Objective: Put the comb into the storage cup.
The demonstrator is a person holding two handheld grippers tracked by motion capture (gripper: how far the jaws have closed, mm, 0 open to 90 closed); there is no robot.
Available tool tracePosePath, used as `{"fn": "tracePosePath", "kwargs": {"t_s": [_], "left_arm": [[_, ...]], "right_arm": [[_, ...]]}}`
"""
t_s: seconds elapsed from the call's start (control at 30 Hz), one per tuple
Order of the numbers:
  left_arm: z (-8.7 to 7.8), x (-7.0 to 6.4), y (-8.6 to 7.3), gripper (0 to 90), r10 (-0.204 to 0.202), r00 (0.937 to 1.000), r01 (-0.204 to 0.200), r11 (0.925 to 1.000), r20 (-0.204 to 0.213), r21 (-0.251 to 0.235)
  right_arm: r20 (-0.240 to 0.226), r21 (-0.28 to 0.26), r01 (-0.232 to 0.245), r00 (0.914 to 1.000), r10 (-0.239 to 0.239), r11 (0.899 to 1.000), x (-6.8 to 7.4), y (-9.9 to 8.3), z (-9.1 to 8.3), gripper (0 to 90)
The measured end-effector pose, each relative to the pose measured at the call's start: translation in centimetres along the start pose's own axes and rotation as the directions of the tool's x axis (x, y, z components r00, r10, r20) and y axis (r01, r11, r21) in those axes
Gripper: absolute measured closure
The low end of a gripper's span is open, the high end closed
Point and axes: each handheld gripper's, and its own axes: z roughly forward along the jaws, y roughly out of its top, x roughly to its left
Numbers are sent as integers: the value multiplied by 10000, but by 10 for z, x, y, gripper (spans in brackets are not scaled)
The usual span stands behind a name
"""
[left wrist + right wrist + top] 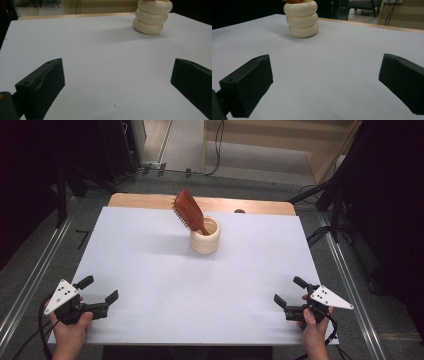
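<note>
Both grippers, left and right, rest released. We judge the brush light, stiff; grasp its head above the cup.

light: bright table, dark surrounds | shadows: soft, faint | focus: close views slightly soft, grainy

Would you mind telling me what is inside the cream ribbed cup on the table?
A brown wooden hairbrush stands handle-down in the cream ribbed cup, leaning left, bristles facing down-left. The handle's lower end and the cup's bottom are hidden by its wall.
</note>
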Motion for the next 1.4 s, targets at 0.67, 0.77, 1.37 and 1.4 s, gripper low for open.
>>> {"fn": "tracePosePath", "kwargs": {"t_s": [0.67,0.77,1.37,1.4], "left_arm": [[-3,18,-7,0,-398,9990,397,9992,181,100],[-2,16,-8,0,-264,9995,262,9996,177,109],[-2,12,-9,0,-95,9999,94,9999,68,79],[-2,13,-9,0,-98,9999,97,9999,86,113]], "right_arm": [[-5,18,11,10000,-11,10000,0,0,0,0],[-16,27,27,10000,-27,10000,0,0,0,0],[26,28,-86,10000,86,10000,-1,0,0,0],[30,36,-84,10000,84,10000,-1,0,0,0]]}}
